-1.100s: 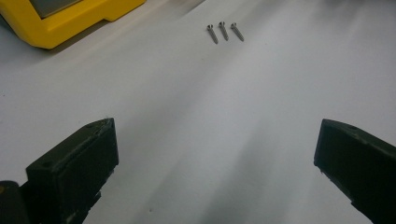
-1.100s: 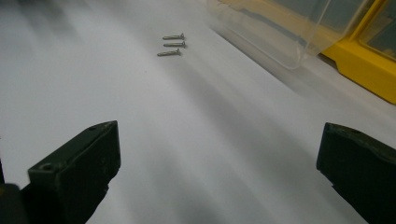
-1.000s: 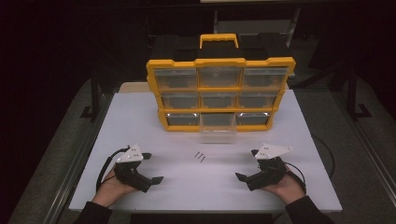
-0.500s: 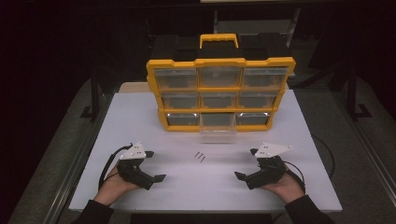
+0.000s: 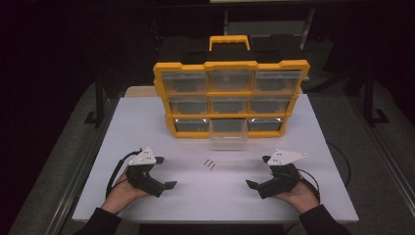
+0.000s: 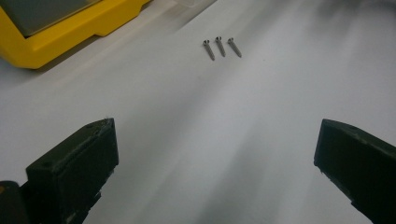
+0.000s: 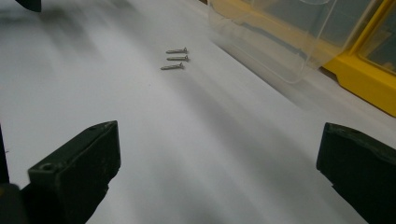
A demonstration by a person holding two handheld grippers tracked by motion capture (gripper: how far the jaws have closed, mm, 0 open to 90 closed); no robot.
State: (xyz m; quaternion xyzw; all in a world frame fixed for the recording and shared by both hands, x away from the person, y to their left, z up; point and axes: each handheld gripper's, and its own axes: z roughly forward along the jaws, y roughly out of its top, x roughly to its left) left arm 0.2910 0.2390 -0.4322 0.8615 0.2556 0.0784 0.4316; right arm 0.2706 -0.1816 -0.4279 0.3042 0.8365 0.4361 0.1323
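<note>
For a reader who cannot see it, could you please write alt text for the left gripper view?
Three small silver metal screws lie side by side on a white table, ahead of the left gripper's open black tongs, which hold nothing. A yellow plastic drawer organiser sits at the upper left corner.

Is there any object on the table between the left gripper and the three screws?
Nothing visible stands between them. In the left gripper view, bare white table runs from the open jaws of the left gripper up to the three screws. The yellow organizer sits off to one side.
</note>
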